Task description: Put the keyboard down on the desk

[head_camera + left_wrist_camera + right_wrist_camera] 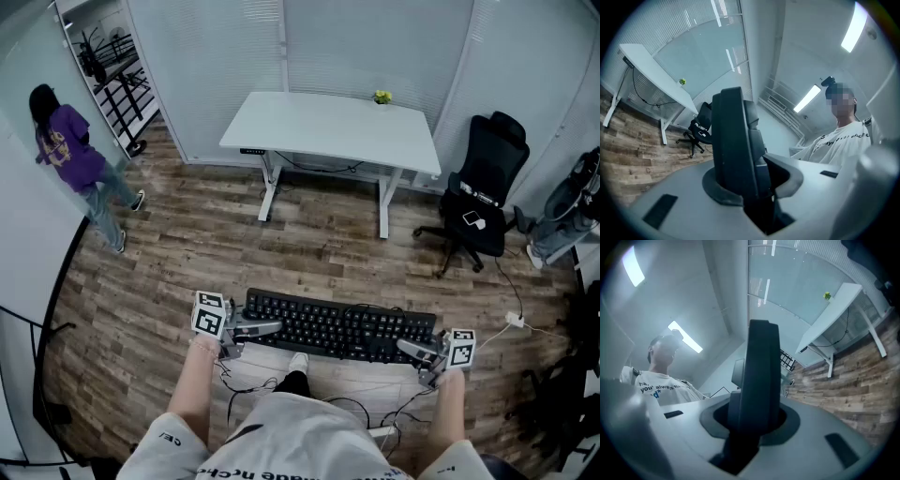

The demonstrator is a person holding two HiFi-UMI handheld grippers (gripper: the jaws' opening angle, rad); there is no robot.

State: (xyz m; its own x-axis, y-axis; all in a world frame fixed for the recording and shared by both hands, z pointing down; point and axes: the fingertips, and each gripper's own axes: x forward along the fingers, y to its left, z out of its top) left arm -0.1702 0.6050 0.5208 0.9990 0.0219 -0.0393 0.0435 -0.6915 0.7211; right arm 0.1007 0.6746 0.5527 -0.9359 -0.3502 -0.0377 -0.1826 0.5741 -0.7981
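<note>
1. The left gripper (262, 329) had its jaws clamped on the left end of the keyboard (339, 328), whose edge sat between the pads.
2. The keyboard was black and was held level in the air over the wood floor, well apart from the white desk (328, 127) ahead. It was judged stiff, long and fairly light, and best gripped by the frame's end edges, not by the keys.
3. The right gripper (412, 349) had its jaws clamped on the right end.
4. No container was seen. The desk carried only a small yellow-green object (382, 97) near its far edge.
</note>
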